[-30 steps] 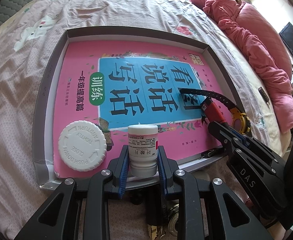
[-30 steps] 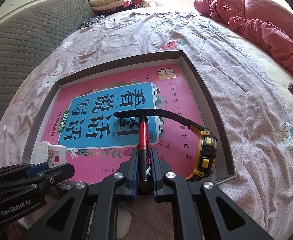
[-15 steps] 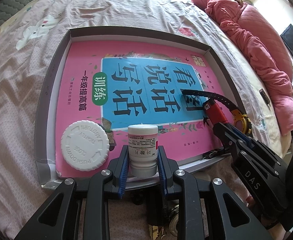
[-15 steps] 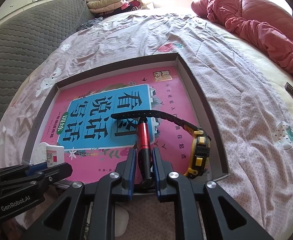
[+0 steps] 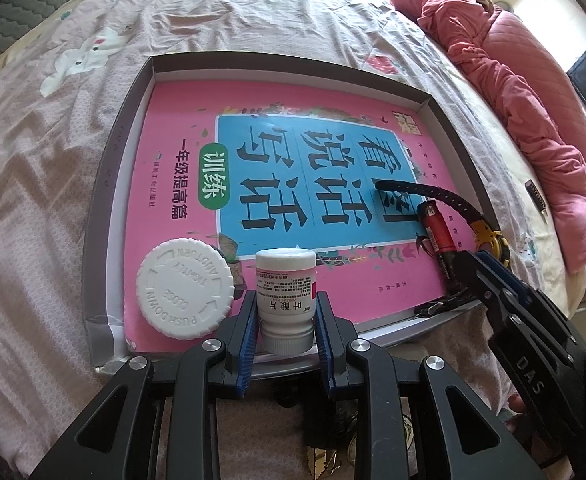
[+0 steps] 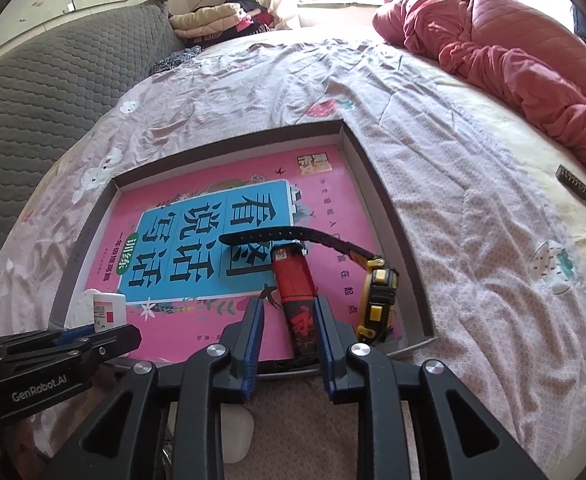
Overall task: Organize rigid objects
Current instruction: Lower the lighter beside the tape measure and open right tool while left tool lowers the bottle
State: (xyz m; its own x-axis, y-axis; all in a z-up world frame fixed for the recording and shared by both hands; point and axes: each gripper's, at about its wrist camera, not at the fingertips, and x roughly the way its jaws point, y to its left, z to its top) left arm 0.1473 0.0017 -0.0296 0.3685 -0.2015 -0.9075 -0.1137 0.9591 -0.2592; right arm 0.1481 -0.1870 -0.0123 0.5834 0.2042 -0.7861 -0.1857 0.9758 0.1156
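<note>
Left gripper (image 5: 285,320) first: I have it pinching a small white bottle (image 5: 286,300), blue pads (image 5: 249,328) pressed on both sides of its lower body. That bottle stands upright at the near edge of the tray (image 5: 105,184), its base by the near rim and its cap toward the far side. Just left of it sits a big white cap (image 5: 185,288), lying flat on the pink book (image 5: 173,208) that fills the tray floor; whether cap and gripper finger touch, I cannot tell.

On the right gripper (image 6: 289,320) my jaws are opening. A red lighter (image 6: 295,284) lies between them on the book, long axis running near to far, its metal head at the far end. I see a clear gap on the left pad side; on the right the lighter sits close to the pad (image 6: 321,320) and I cannot tell if it touches. From the left view the lighter (image 5: 437,228) lies at the tray's right, with the right gripper (image 5: 465,264) coming in from the near right.

A yellow and black watch (image 6: 379,288) lies just right of the lighter, its black strap (image 6: 277,236) arching left across the book past the lighter's far end. The tray rests on a pale floral bedsheet (image 6: 453,160). A pink quilt (image 6: 513,60) is bunched up at the far right, well apart from the tray, and a grey padded headboard (image 6: 53,80) runs along the left.
</note>
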